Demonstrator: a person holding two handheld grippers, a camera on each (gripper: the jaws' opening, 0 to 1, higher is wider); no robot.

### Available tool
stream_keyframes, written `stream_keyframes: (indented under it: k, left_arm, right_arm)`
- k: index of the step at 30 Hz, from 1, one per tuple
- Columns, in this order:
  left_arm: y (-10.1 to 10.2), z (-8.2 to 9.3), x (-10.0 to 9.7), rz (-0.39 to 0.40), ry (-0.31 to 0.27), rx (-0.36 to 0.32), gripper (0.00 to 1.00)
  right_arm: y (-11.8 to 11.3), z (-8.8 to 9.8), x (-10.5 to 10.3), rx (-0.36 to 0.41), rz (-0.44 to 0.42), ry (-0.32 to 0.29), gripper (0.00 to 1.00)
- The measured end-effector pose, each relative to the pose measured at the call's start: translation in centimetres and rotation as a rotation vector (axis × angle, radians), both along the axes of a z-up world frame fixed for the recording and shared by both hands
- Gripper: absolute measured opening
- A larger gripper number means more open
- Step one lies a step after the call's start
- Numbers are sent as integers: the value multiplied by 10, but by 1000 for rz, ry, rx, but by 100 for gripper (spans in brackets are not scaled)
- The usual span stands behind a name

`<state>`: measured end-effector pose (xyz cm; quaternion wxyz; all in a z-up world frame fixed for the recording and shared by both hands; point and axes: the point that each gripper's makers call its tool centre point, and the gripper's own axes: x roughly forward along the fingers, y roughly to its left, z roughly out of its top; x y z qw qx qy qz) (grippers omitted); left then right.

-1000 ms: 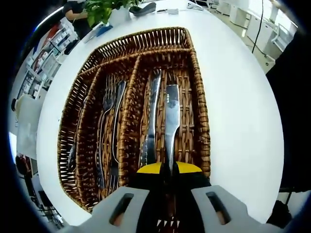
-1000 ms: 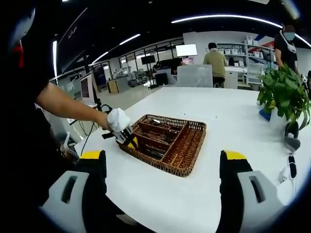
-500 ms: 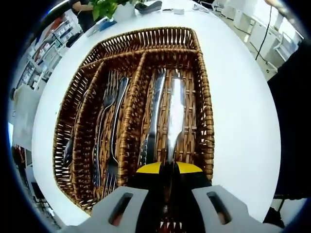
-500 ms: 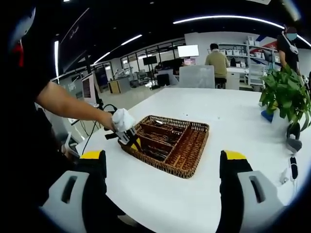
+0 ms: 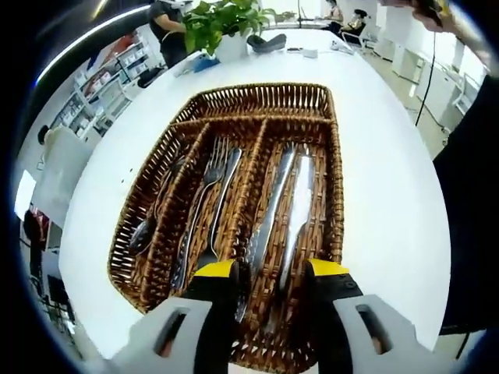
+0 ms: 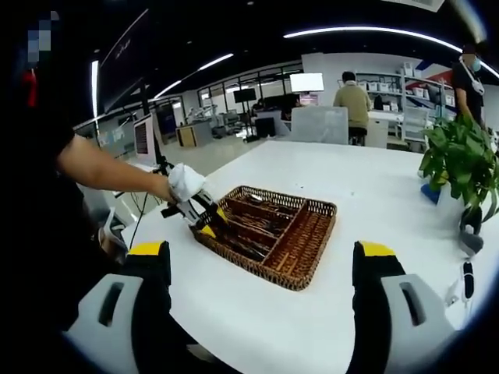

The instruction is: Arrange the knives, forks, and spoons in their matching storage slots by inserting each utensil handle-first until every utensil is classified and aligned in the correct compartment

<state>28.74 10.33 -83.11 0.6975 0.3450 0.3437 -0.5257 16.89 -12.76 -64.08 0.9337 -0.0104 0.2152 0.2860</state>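
Two tools, both with jaws apart and holding nothing: left tool poised over the near end of the wicker tray, right tool held well back above the worktop. Just beyond the left jaws, two knives side by side in the right-hand slot; forks in the middle slot; spoons in the left slot. Sorting apparently finished, last knife seemingly released. Next: check alignment, nudge any skewed handle straight.
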Motion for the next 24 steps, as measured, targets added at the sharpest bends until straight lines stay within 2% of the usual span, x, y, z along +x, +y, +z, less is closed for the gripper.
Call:
stream_keyframes:
  k: [2,3,4,8,12,16,18,21,24]
  left_arm:
    - [2,8,0,92,22,-59,40]
    - [-1,13,-1,135,44,-118,44]
    - [2,16,4,153,14,-134,47]
    - [14,22,3,250,12,-188,66]
    - [30,26,3,306,-19,-209,72]
    - [43,46,7,449,-41,-310,83]
    - [47,57,6,501,-49,-363,88]
    - [56,65,2,534,-75,-372,98]
    - [63,73,-5,568,-81,-386,99]
  right_arm:
    - [1,-1,4,-9,1,-5,100]
    - [0,-3,6,-19,-3,-1,100]
    - [-1,-5,8,-23,-8,3,100]
    - [1,-7,12,-29,-2,12,100]
    - [2,-9,15,-36,6,15,100]
    - [0,-14,20,-40,-1,18,100]
    - [-6,-18,24,-67,-19,7,100]
    - [-6,-24,26,-74,-16,20,100]
    - [-4,-27,27,-77,-12,29,100]
